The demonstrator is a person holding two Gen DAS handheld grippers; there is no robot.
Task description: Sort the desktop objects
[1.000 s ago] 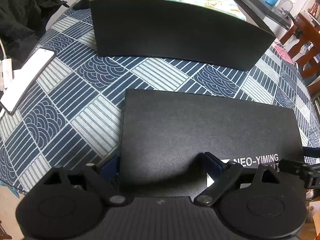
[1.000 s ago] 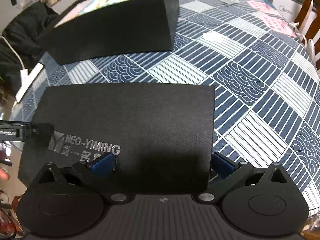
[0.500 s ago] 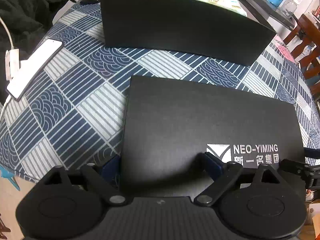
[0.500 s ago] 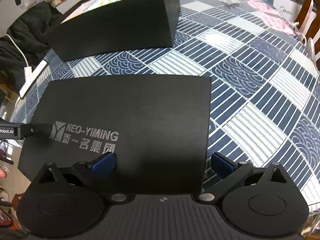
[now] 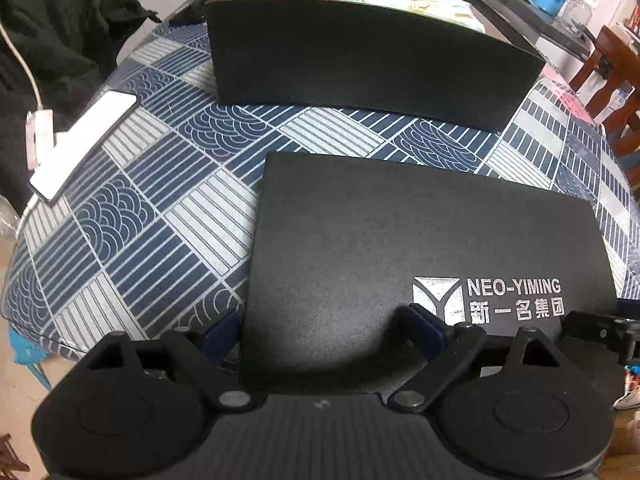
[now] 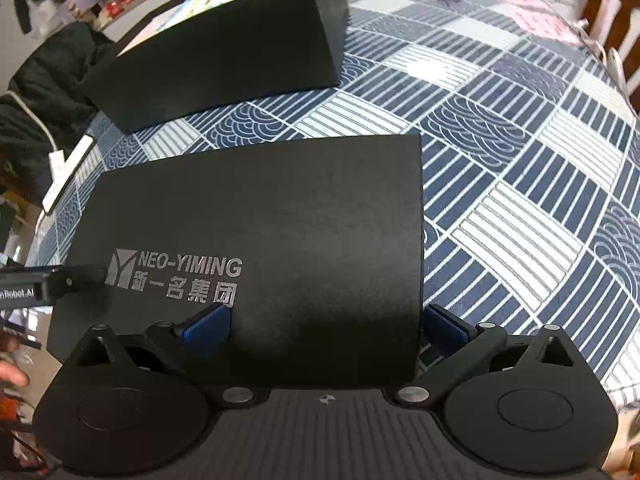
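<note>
A flat black box lid (image 5: 420,232) printed NEO-YIMING is held over the patterned table; it also shows in the right wrist view (image 6: 272,216). My left gripper (image 5: 324,330) is shut on the lid's near left corner, one pad under the left edge and one on top. My right gripper (image 6: 326,326) is shut on the lid's near right corner in the same way. Behind it stands the open black box (image 5: 372,52), holding a tan packet and a light blue bag; it also appears in the right wrist view (image 6: 224,56).
A white phone (image 5: 84,144) with a charger cable lies at the table's left edge. A dark jacket (image 5: 52,28) hangs behind it. Pink papers (image 6: 532,20) lie at the far right, with wooden chairs (image 5: 616,68) beyond the table.
The lid has lifted and come toward both cameras over the table, so its logo shows more fully. Both grippers keep their hold.
</note>
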